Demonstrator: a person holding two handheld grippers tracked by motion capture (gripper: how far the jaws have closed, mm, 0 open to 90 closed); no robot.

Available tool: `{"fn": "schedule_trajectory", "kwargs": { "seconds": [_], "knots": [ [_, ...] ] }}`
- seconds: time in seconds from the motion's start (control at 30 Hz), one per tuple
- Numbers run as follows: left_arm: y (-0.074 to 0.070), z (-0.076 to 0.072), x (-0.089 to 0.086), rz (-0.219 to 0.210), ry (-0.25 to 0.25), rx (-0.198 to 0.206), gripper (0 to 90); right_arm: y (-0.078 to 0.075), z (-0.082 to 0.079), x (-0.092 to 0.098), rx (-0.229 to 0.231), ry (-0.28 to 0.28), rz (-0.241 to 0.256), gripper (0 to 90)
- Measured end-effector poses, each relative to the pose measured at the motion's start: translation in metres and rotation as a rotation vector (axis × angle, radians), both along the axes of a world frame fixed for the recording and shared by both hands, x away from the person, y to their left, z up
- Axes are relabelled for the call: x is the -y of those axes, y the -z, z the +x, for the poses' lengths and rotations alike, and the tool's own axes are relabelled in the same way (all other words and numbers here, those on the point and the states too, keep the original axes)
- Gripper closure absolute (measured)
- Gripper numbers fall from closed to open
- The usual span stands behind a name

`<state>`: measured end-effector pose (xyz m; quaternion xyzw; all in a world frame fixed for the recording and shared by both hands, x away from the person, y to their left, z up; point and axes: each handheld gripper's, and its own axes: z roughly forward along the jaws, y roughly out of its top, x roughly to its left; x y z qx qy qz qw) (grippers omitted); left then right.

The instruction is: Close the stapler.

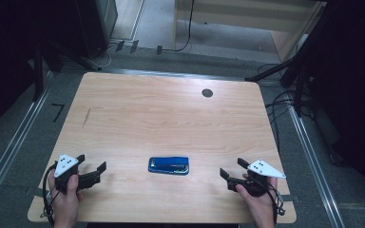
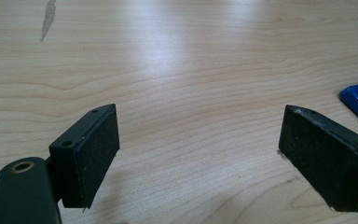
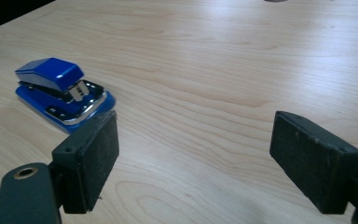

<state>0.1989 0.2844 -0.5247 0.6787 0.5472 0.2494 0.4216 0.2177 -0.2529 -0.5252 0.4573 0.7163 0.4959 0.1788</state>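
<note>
1. The blue stapler point(image 1: 168, 165) lies flat on the wooden table point(image 1: 161, 114), near the front edge and roughly midway between the two grippers, touching neither.
2. The left gripper point(image 1: 91, 171) rests at the front left corner of the table, held by the person's left hand point(image 1: 66, 192). Its fingers point(image 2: 91, 151) are spread wide, with bare table between them.
3. In the left gripper view, one blue corner of the stapler is visible at the right edge, beyond the right-hand finger.
4. The right gripper point(image 1: 232, 172) rests at the front right of the table, held by the right hand point(image 1: 256, 199). Its fingers point(image 3: 93, 156) are spread wide and grip nothing.
5. In the right gripper view, the stapler sits just past the left-hand finger, its metal base plate facing the camera.
6. A dark round grommet point(image 1: 207, 93) is set in the table's far side, well apart from the stapler.
</note>
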Motion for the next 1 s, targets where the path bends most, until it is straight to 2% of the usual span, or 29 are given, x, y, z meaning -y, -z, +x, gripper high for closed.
{"fn": "schedule_trajectory", "kwargs": {
  "seconds": [0.33,0.63,1.0],
  "knots": [
    [0.0,0.0,0.0,-0.001,-0.001,-0.001,12.9,0.002,-0.001,0.023,-0.007,0.047,0.007,14.9],
    [0.0,0.0,0.0,0.004,-0.002,0.0,13.0,0.008,-0.007,0.053,-0.018,0.109,0.01,14.9],
    [0.0,0.0,0.001,0.01,-0.002,0.001,13.1,0.01,-0.018,0.08,-0.025,0.159,0.013,14.9]
  ]
}}
